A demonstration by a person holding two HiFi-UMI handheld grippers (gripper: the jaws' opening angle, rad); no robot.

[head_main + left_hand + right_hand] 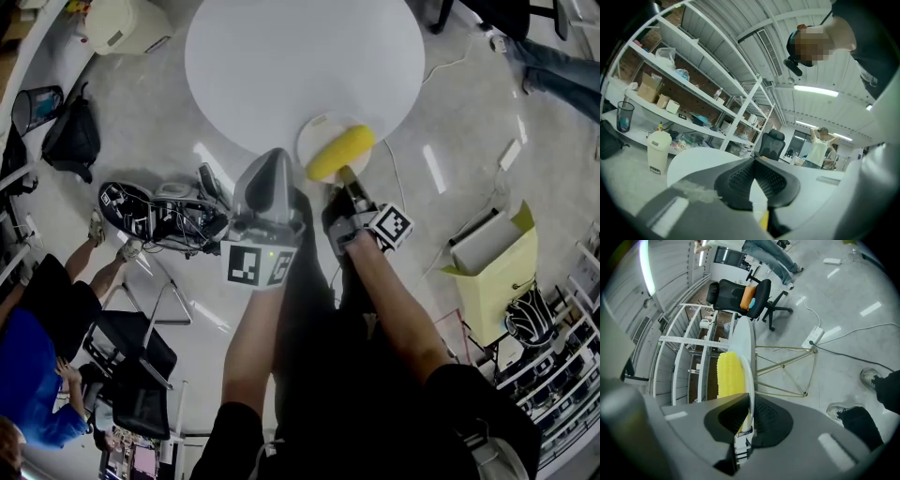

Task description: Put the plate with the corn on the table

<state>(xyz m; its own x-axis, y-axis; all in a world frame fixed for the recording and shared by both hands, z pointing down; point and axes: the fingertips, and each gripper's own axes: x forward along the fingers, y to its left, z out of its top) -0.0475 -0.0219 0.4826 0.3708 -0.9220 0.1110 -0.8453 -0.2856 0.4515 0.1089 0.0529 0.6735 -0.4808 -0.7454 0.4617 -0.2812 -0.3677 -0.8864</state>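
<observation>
The plate point(319, 131) point(751, 380) with the corn sits just right of centre in the head view, overlapping the lower right edge of the counter. I cannot tell whether it already rests on the top or hangs just over it.

The grey floor point(450, 169) fills most of that view. A long run of white shelving point(684, 84) crosses the upper left of my left gripper view. The round white counter point(300, 66) point(698, 161) takes the top middle of the head view and its top is bare apart from the plate.

A black office chair point(740, 295) stands at the top of my right gripper view. A yellow cardboard box point(492, 272) lies open at the right of the head view.

My left gripper point(272, 159) point(753, 161) is in the middle of the head view, just left of the plate and near the counter's lower edge. Its jaws are pressed together at the tips with nothing between them.

My right gripper point(345, 176) point(750, 397) reaches up from below the plate. Its jaws pinch the plate's near rim, which shows edge-on as a thin white line between the two pads.

The corn point(340, 152) point(729, 373) is a yellow cob lying across the plate, one end close to my right jaws.
</observation>
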